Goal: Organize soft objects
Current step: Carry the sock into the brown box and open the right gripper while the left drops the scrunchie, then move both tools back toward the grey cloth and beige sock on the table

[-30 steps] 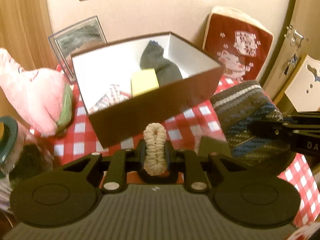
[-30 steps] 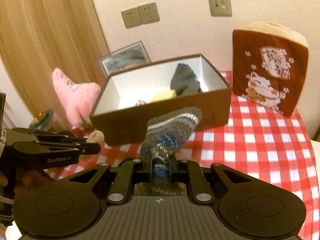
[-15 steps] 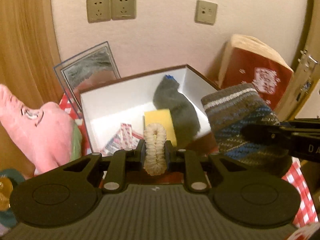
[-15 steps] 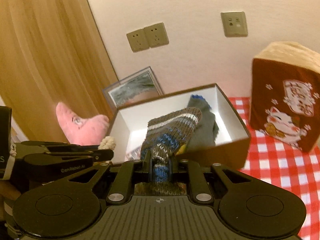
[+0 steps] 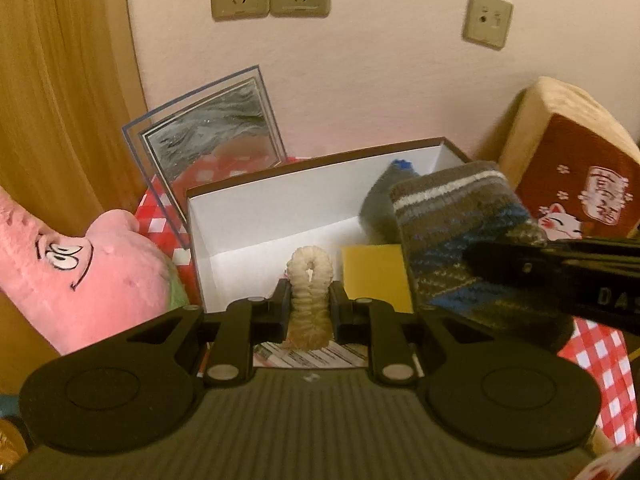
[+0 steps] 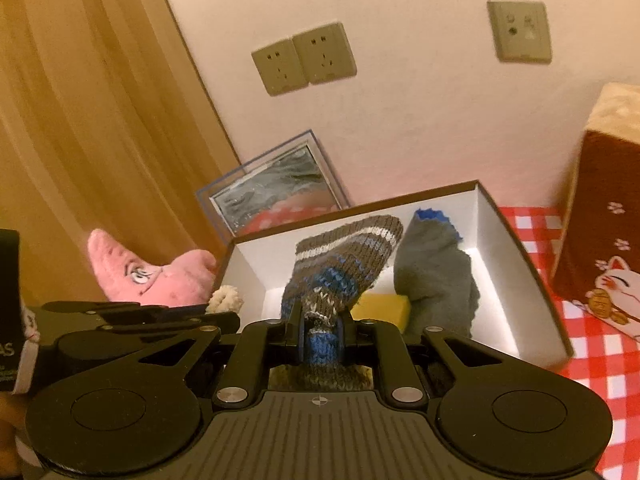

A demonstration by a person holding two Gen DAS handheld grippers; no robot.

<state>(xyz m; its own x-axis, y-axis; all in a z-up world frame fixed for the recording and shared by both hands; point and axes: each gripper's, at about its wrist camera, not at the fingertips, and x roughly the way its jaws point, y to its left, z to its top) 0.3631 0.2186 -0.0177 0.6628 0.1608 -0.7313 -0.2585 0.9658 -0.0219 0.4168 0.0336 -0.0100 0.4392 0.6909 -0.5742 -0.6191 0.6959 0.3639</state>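
Note:
My left gripper [image 5: 308, 300] is shut on a cream ruffled scrunchie [image 5: 310, 280], held over the near left part of the brown box [image 5: 280, 216] with white walls. My right gripper [image 6: 320, 328] is shut on a brown, grey and blue striped knitted sock [image 6: 340, 256], which sticks up over the box [image 6: 516, 264]; in the left wrist view that sock [image 5: 460, 216] hangs at the right. Inside the box lie a grey sock [image 6: 432, 276] with a blue tip, a yellow sponge [image 5: 376, 276] and a patterned packet [image 5: 312, 356].
A pink plush star [image 5: 80, 276] lies left of the box. A glass picture frame [image 5: 208, 136] leans on the wall behind it. A dark red cat cushion [image 6: 600, 232] stands at the right on the red checked tablecloth [image 6: 592, 364]. Wood panelling [image 6: 80, 120] closes the left side.
Both grippers have moved forward from in front of the box to over its opening, each carrying its item. The box's front wall has dropped below the fingers in both views.

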